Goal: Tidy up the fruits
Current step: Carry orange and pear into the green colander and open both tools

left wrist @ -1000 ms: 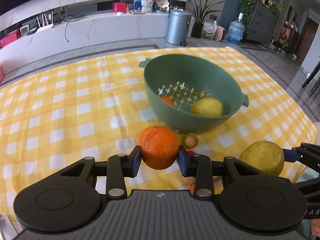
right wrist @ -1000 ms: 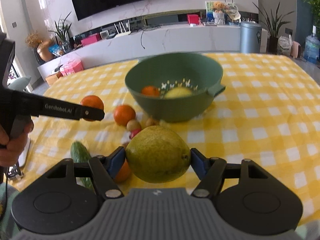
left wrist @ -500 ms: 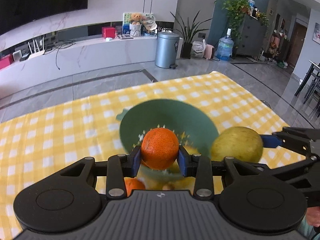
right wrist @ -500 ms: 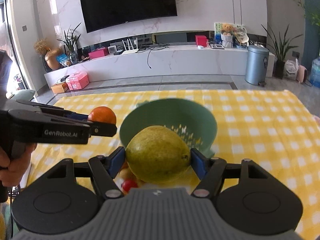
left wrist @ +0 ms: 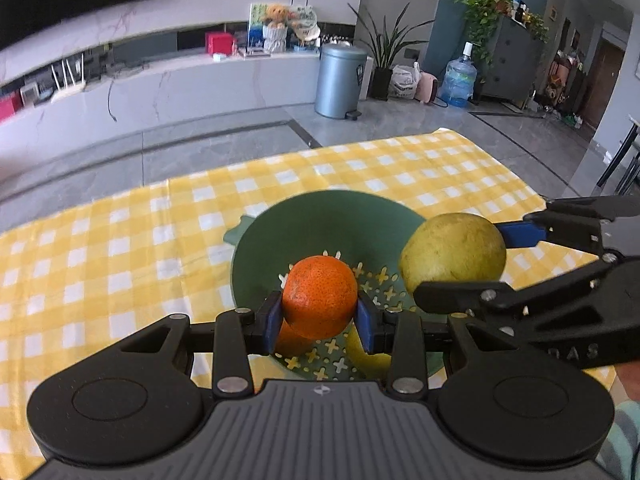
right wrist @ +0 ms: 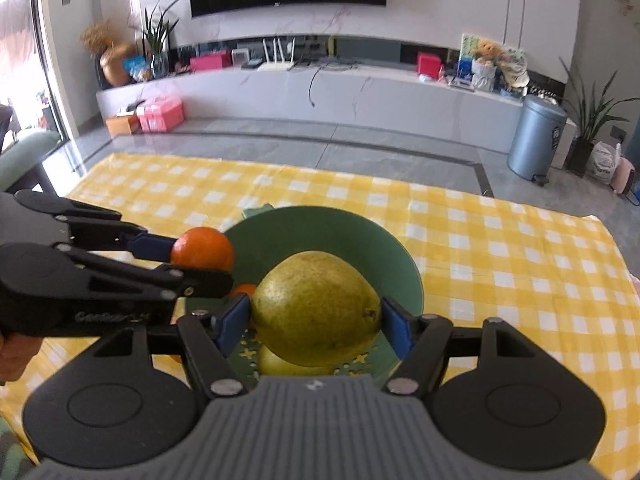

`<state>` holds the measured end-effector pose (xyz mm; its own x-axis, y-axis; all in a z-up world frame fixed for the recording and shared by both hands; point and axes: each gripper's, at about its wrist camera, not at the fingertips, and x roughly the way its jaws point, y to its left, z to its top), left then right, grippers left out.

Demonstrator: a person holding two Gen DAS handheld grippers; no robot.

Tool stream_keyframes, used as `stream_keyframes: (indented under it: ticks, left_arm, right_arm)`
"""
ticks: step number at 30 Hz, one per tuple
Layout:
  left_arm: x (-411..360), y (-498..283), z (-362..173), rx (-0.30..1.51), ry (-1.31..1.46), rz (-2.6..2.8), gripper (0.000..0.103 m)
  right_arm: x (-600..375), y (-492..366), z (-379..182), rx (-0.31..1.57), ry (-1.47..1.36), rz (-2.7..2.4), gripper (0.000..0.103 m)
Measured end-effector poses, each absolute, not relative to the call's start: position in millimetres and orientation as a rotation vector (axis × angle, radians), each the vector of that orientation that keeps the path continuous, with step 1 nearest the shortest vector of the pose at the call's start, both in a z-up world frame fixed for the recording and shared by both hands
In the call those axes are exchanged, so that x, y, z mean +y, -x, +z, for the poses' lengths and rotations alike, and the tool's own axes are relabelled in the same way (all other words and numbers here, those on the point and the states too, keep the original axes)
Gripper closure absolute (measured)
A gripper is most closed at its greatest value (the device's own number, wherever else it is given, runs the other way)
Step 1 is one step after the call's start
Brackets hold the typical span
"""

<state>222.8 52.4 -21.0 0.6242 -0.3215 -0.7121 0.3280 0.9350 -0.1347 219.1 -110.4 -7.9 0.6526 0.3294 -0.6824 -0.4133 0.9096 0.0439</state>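
The desk (left wrist: pixel 120 240), under a yellow checked cloth, carried a green colander (left wrist: pixel 280 240) at its middle, the collecting place for the fruit. Above its right side the right gripper (right wrist: pixel 316 318) pinched a pear (right wrist: pixel 316 308) between its fingers; above its left side the left gripper (left wrist: pixel 319 316) pinched an orange (left wrist: pixel 320 296). Both fruits hung over the colander, apparently so that spreading the fingers would drop them inside. Another orange (right wrist: pixel 245 290) and a yellowish fruit (left wrist: pixel 368 354) lay inside, mostly hidden by the held fruit and fingers; what the yellowish one was could not be told.
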Motion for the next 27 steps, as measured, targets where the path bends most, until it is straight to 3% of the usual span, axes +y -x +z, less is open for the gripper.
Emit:
stream_keyframes:
  ticks: [8,27]
  left_arm:
    - [69.8,-239.7,-36.1,0.86,0.077,-0.358,0.061]
    - [40.3,-232.4,-51.9,0.862,-0.14,-0.425,0.061]
  right_arm:
    - [-103.0,-261.9,-21.9,0.873,0.14,0.468,0.036]
    - [-84.6,-307.2,-58.1,0.97,0.364,0.502,0.036]
